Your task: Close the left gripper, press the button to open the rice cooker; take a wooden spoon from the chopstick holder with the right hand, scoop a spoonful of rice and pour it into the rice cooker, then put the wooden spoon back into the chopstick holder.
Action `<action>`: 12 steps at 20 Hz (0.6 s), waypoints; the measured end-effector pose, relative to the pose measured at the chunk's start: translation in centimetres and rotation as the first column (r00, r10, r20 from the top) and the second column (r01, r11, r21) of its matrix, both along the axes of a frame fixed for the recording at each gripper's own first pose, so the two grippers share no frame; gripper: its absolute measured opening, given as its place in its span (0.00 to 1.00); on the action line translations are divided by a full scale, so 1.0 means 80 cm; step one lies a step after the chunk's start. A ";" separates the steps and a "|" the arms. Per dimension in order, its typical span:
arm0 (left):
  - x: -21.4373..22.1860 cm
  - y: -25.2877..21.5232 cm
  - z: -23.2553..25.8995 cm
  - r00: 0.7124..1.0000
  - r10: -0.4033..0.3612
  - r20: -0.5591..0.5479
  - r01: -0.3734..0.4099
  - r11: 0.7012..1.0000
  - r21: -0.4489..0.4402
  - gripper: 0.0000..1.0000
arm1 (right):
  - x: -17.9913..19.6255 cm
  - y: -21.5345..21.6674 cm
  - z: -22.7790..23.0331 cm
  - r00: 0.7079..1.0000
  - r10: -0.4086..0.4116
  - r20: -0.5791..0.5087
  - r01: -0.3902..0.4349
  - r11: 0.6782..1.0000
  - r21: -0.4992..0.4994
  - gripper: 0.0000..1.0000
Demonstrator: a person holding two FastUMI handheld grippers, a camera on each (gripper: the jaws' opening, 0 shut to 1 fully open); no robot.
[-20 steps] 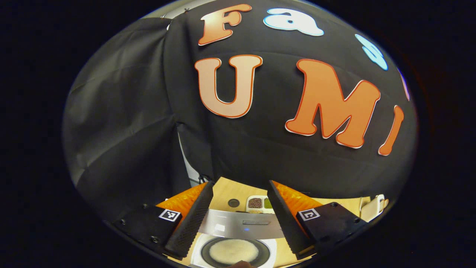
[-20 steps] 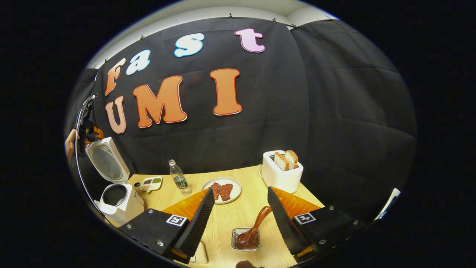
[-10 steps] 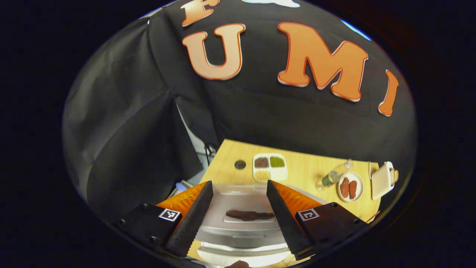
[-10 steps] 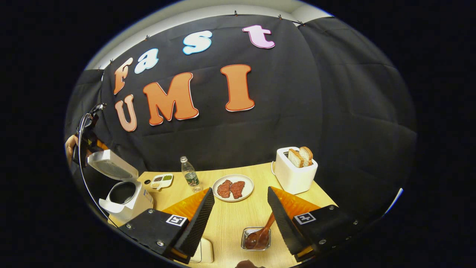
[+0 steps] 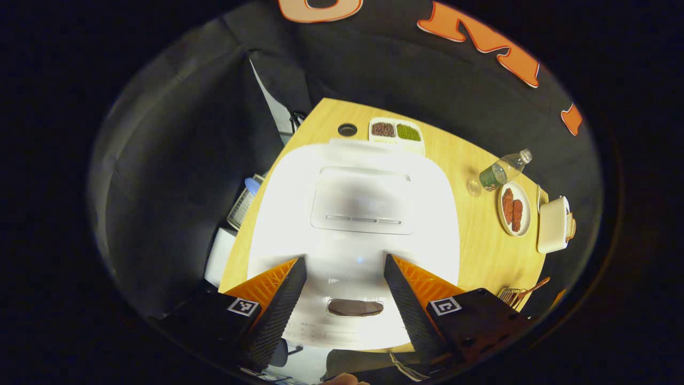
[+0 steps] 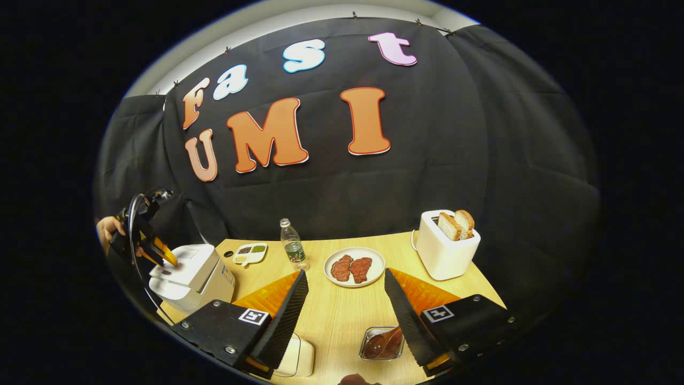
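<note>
Left gripper [image 5: 342, 299]: fingers spread, holding nothing, poised directly above the rice cooker [image 5: 352, 224].
Cooker lid: down; dark button [image 5: 355, 307] lies between the fingers.
Right gripper [image 6: 344, 315]: fingers apart, empty, over the table [image 6: 342, 315].
Wooden spoon [image 6: 382, 342]: rests in the chopstick holder [image 6: 380, 345], beside the right finger.
Risk: spread fingers straddle the button and miss it.
Risk: off-centre pressure tips or slides the cooker.

Left gripper [image 5: 342, 299] pointing steeply downward, its two fingers spread wide apart; a hand [image 6: 108, 229] grasps its rear (seen from the right gripper view). Right gripper [image 6: 344, 305] held level, fingers likewise spread, nothing between them
</note>
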State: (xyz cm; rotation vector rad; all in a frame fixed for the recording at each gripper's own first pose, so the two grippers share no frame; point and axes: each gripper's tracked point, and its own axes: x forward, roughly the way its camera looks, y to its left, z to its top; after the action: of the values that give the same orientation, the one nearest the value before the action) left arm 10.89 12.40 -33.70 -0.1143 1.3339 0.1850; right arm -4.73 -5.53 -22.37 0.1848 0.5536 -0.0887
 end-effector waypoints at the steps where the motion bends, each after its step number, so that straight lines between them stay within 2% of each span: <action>1: 0.000 0.010 -0.017 1.000 0.006 -0.015 -0.005 1.000 0.021 1.00 | -0.001 0.002 0.001 1.000 0.009 -0.001 -0.009 1.000 0.000 0.89; 4: -0.006 -0.005 -0.007 1.000 0.014 0.001 -0.014 1.000 -0.001 1.00 | 0.001 0.011 0.003 1.000 0.031 0.002 -0.031 1.000 0.002 0.89; 8: 0.004 0.001 -0.011 0.994 -0.029 0.107 0.026 0.999 0.031 1.00 | 0.009 0.034 0.004 0.997 0.080 0.016 -0.081 0.997 0.018 0.89; 12: 0.017 0.002 -0.013 0.970 -0.033 0.241 0.021 0.998 0.055 1.00 | 0.019 0.064 0.007 0.989 0.148 0.027 -0.149 0.989 0.024 0.89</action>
State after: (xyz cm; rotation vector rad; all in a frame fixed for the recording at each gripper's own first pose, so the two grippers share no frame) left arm 12.25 12.57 -34.74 -0.0722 1.0865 0.1764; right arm -3.19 -0.43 -21.77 0.1696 0.5416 0.0656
